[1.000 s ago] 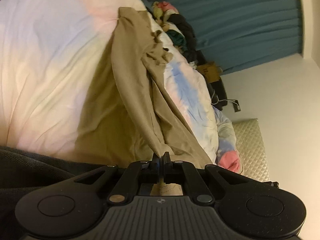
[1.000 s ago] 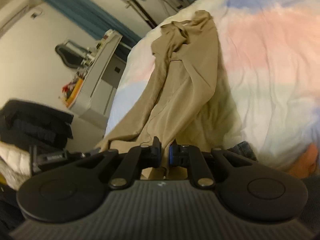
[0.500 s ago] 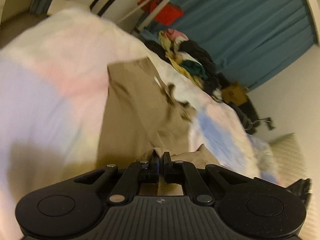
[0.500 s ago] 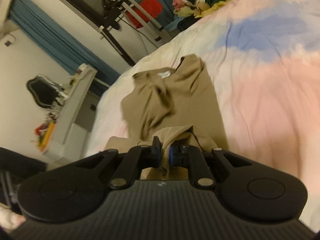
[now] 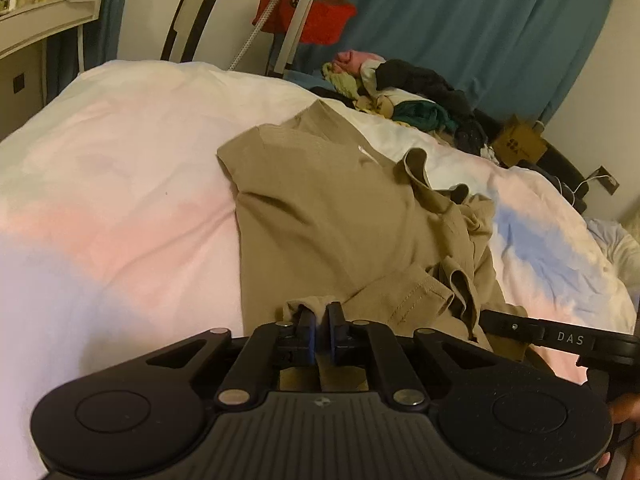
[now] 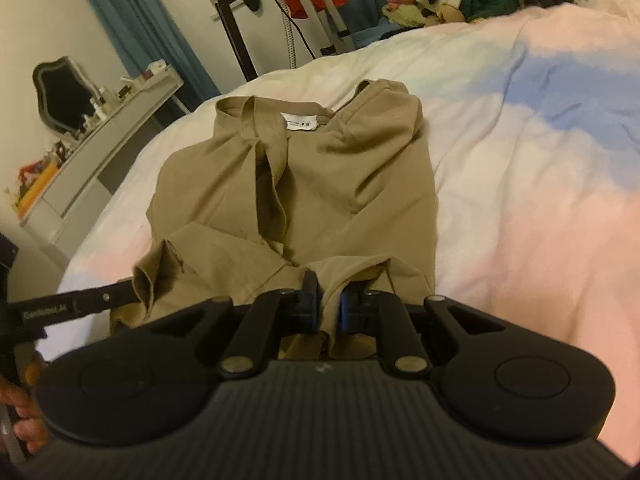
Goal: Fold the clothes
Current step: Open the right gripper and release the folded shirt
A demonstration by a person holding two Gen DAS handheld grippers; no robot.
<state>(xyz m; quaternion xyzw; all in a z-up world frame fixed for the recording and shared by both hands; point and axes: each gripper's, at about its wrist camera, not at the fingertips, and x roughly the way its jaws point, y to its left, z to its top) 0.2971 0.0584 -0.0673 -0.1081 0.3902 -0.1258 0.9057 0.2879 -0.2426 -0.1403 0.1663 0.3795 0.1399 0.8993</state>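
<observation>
A tan T-shirt [image 5: 332, 216] lies on the pastel bed cover [image 5: 120, 184], collar end far from me, its white neck label showing in the right wrist view [image 6: 300, 122]. My left gripper [image 5: 319, 314] is shut on the shirt's near hem. My right gripper [image 6: 329, 294] is shut on a fold of the same hem, with cloth bunched between its fingers. The shirt [image 6: 312, 184] is crumpled down its middle, and a sleeve is folded over near the hem. The right gripper's arm shows at the right of the left wrist view [image 5: 560, 336].
A pile of clothes [image 5: 400, 92] lies at the bed's far edge before a blue curtain [image 5: 480, 20]. A metal stand with a red bag [image 5: 312, 16] is behind the bed. A white dresser [image 6: 100, 140] with a mirror stands to the left.
Both grippers have carried the hem forward and down over the shirt toward the collar. The shirt, hanging stretched before, now lies on the bed with its lower part doubled over.
</observation>
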